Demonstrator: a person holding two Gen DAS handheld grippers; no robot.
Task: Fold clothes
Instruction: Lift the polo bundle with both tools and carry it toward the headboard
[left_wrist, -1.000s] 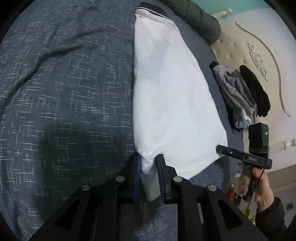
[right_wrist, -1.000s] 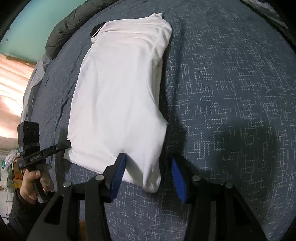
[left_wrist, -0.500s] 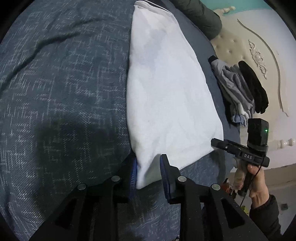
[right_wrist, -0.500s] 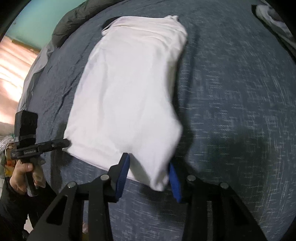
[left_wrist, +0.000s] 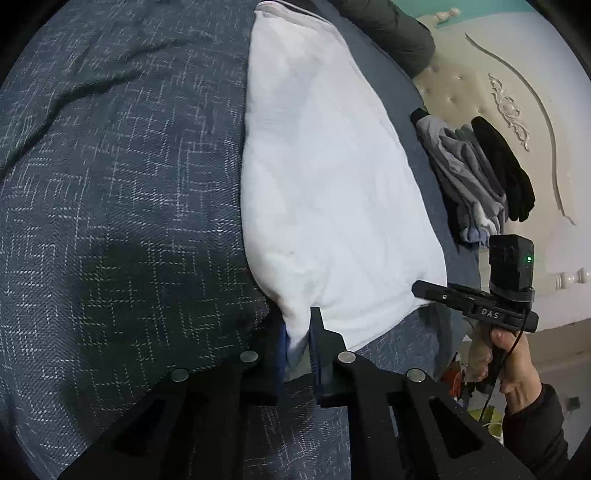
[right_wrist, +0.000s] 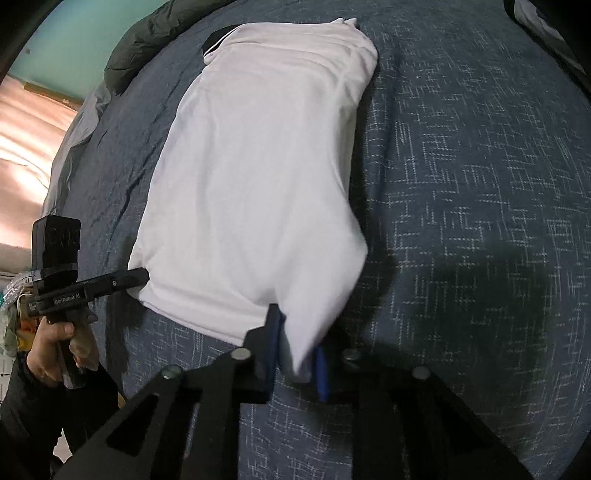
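Closing since earlier: both jaws, seemingly pinching white shirt (left_wrist: 325, 184) corners.

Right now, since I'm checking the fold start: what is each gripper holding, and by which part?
Both are closing on the white shirt: the left gripper on one near corner of its hem, the right gripper on the other.

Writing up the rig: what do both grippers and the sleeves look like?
Both are matte black with blue finger pads and round silver studs. The right gripper carries a black box with a green light, "DAS" lettering and a thin black cable; the left gripper reads "GenRobot AI". Dark sleeves.
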